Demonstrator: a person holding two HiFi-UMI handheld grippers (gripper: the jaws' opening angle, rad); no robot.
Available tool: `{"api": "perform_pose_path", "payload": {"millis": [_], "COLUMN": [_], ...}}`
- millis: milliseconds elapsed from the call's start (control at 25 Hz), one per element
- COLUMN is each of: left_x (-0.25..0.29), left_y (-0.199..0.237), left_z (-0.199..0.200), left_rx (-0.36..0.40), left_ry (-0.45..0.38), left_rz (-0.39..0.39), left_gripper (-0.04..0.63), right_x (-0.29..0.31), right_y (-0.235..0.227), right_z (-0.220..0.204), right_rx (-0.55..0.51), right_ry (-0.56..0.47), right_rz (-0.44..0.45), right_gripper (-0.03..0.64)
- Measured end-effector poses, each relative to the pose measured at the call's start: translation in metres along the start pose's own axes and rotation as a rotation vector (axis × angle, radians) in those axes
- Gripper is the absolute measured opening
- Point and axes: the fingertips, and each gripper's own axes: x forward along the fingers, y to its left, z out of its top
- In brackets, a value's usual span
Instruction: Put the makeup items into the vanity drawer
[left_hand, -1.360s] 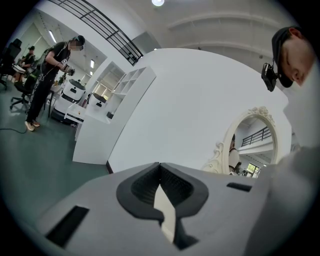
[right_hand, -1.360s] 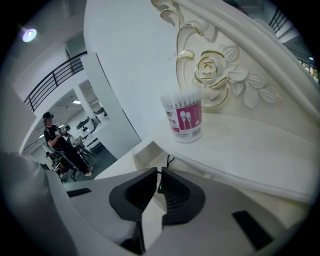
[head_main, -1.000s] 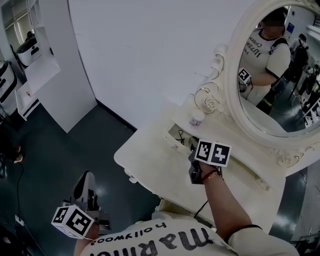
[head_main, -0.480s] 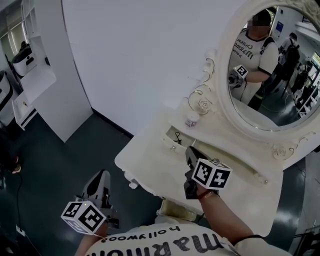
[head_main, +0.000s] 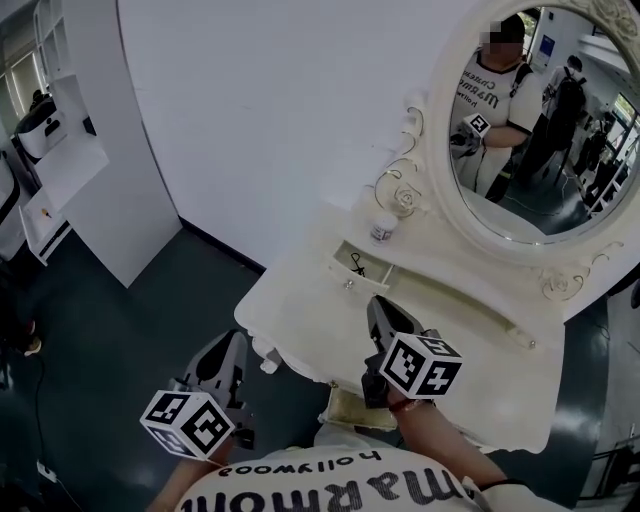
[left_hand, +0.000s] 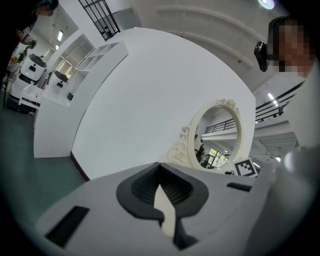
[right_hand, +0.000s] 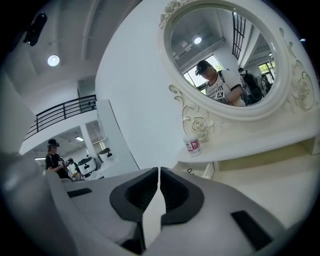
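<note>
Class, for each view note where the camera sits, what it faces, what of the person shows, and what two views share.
Head view: on the head, down at the vanity; left gripper, right gripper, forearm, shirt show.
Left gripper view: on that gripper, toward the mirror; shut fingers show.
Right gripper view: on that gripper, toward the jar; shut fingers show.
Shared: the mirror, in all three.

Oval mirror (head_main: 520, 150) running off the head view's top and right edges, small dark item (head_main: 357, 265) in the open drawer (head_main: 365, 281) being too tiny to identify, jar (head_main: 382, 229) label showing illegibly, shirt (head_main: 330, 482) getting cropped below.
</note>
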Motion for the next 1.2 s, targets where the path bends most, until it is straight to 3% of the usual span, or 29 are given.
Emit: {"api": "perform_pose_path", "payload": {"millis": [200,760,1200], "left_x": [-0.003,-0.019,-0.033], "left_y": [-0.002,-0.005,-0.002], "left_z": [-0.003,-0.011,-0.01], "left_rx": [0.016,0.043,0.049], "left_ry": [0.023,0.054,0.053], "left_rz": [-0.035,-0.106,-0.119], "left_gripper": [0.008,0.008,0.008], "right_x": [-0.011,-0.039,-0.047], "right_y": [0.018,0.025,0.034], "right_z": [-0.01,-0.037,-0.049], "right_rx": [-0.032,-0.051,-0.064], "right_ry": [0.002,0.009,0.022], "right_rz": [0.011,-0.064,-0.077], "right_gripper": [0.037,0.036,0.034]}}
